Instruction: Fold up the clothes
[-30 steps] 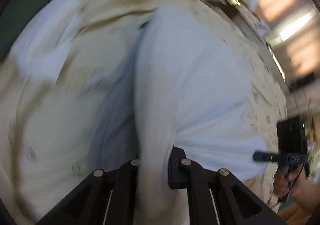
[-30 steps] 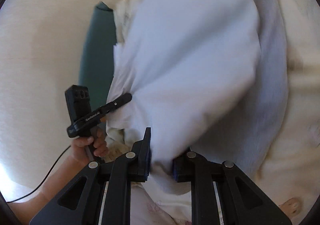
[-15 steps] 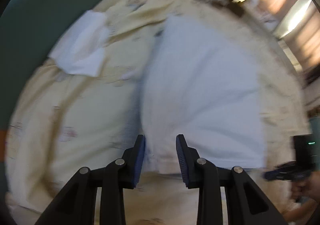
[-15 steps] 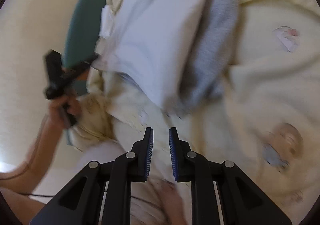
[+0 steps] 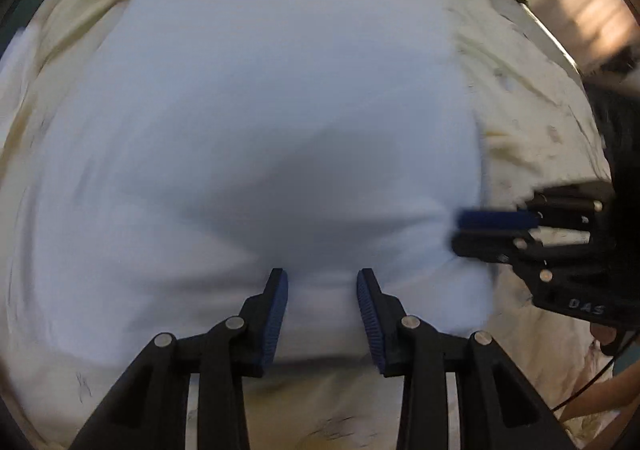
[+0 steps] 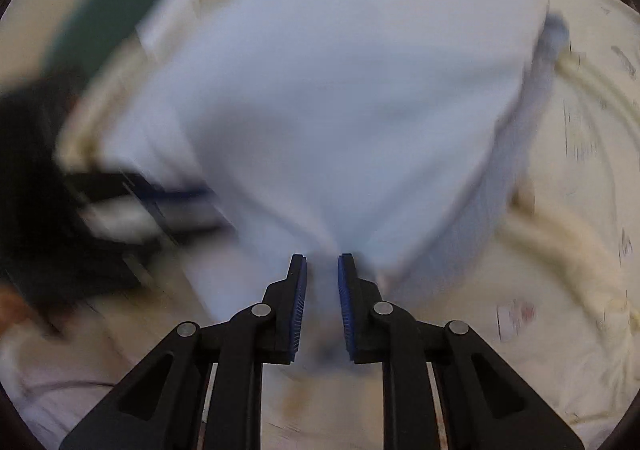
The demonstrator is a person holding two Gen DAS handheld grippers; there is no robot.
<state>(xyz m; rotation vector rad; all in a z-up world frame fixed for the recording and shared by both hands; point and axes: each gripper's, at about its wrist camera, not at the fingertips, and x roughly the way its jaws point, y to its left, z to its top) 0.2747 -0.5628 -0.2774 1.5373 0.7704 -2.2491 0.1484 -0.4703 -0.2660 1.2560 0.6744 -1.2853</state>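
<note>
The white shirt [image 5: 280, 110] lies spread on the cream bed [image 6: 580, 170]. Both hands are going for its near edge to fold it over. The left gripper [image 5: 322, 282] has its jaws apart over the hem. The right gripper's [image 6: 322, 270] jaws are closing with cloth between them (not pinched yet, I think). Next, both must pinch.

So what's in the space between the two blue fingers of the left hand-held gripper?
In the left wrist view, the left hand-held gripper has the near edge of the pale blue garment lying between its fingers; the pads stand clear of it.
</note>
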